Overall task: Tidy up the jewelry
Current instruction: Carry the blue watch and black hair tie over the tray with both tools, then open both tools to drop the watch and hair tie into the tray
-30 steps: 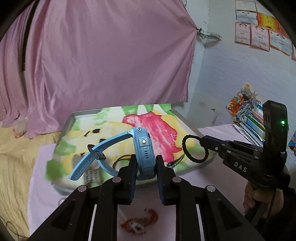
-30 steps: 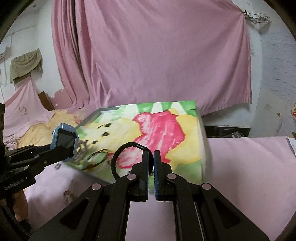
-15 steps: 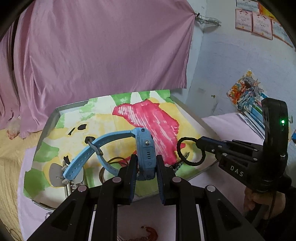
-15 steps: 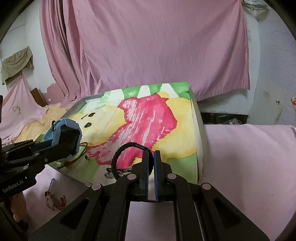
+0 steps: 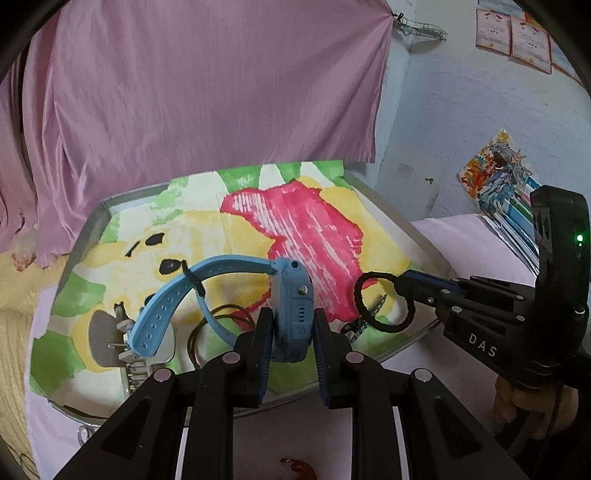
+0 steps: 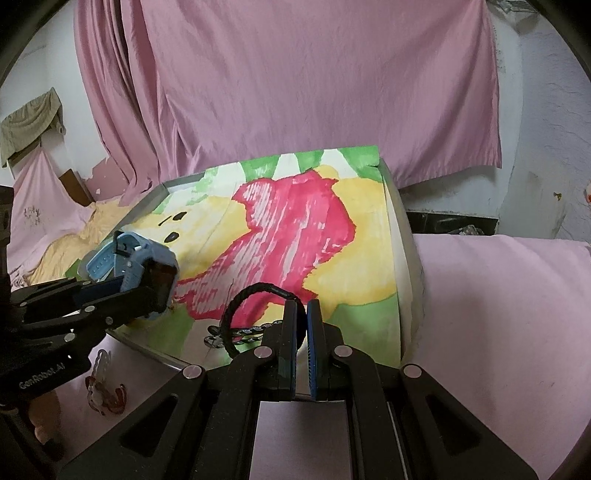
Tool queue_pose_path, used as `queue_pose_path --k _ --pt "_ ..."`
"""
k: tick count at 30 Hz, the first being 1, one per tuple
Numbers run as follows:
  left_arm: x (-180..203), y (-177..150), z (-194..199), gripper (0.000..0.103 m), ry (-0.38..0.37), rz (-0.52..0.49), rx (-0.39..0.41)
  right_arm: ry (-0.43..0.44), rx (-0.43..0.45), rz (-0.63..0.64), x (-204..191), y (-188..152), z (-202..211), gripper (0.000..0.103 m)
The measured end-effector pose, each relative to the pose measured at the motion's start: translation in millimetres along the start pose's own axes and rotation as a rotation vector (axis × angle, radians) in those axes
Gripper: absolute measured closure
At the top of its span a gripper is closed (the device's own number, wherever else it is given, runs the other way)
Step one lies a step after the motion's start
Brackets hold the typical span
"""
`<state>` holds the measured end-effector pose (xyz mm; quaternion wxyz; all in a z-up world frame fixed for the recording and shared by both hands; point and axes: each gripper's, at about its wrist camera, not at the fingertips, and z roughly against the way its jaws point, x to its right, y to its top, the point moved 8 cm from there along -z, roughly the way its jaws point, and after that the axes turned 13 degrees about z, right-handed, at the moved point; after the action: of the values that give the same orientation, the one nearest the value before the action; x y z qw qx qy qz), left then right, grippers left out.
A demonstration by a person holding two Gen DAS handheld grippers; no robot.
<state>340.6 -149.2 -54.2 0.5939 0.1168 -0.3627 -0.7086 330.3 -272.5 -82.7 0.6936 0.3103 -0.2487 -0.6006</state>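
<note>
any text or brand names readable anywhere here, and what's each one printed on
"DAS": white letters on the body of the right tool, seen from the left wrist view.
"GenRobot.AI": on the body of the left tool, seen from the right wrist view.
Pink certificates on the wall: print too small to read.
Colourful book cover by the wall: lettering too blurred to read.
Blue watch: no readable marking.

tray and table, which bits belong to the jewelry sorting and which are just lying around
Job:
left gripper, shut on the blue watch
right gripper, shut on the black band
tray
metal clip and brown ring in the tray
red trinket on the table

Lying about:
pink curtain
books
wall papers
</note>
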Motion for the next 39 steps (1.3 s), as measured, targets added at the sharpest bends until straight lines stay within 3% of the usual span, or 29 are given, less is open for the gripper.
queue_pose_path --k 13,16,17,18,20,22,23,25,27,30,34,36,39 --pt "-6 -3 -2 0.083 -0.037 0.048 -0.008 -0.006 -0.006 -0.006 1 -2 0 0.096" --pt "-7 0 6 0.082 -0.025 0.049 0.022 -0.012 0.010 -0.016 3 -2 3 0.082" --pt "-8 1 9 0.082 -0.021 0.051 0.030 -0.017 0.019 -0.018 3 -2 6 0.070" --pt "-9 1 13 0.079 -0.019 0.056 0.042 -0.020 0.028 -0.020 3 -2 8 0.061" --pt "-13 1 21 0.070 -0.016 0.072 0.071 -0.027 0.056 -0.027 4 -1 15 0.059" --pt "-18 2 30 0.046 -0.010 0.091 0.105 -0.034 0.086 -0.036 4 0 22 0.059" --pt "-20 3 36 0.042 -0.005 0.101 0.133 -0.036 0.099 -0.040 5 0 26 0.059" --pt "-24 3 45 0.039 0.003 0.111 0.176 -0.042 0.128 -0.046 5 0 33 0.055" --pt "-27 3 54 0.038 0.020 0.114 0.206 -0.047 0.163 -0.055 5 0 43 0.042" --pt "-34 0 65 0.022 0.047 0.121 0.248 -0.042 0.217 -0.065 4 2 58 0.031" --pt "-43 -7 83 0.008 0.093 0.130 0.312 -0.038 0.285 -0.052 -5 1 77 0.021" --pt "-47 -12 92 0.007 0.113 0.134 0.346 -0.039 0.310 -0.044 -9 0 84 0.011" --pt "-55 -21 107 0.002 0.141 0.141 0.395 -0.054 0.357 -0.033 -17 -4 100 0.010"
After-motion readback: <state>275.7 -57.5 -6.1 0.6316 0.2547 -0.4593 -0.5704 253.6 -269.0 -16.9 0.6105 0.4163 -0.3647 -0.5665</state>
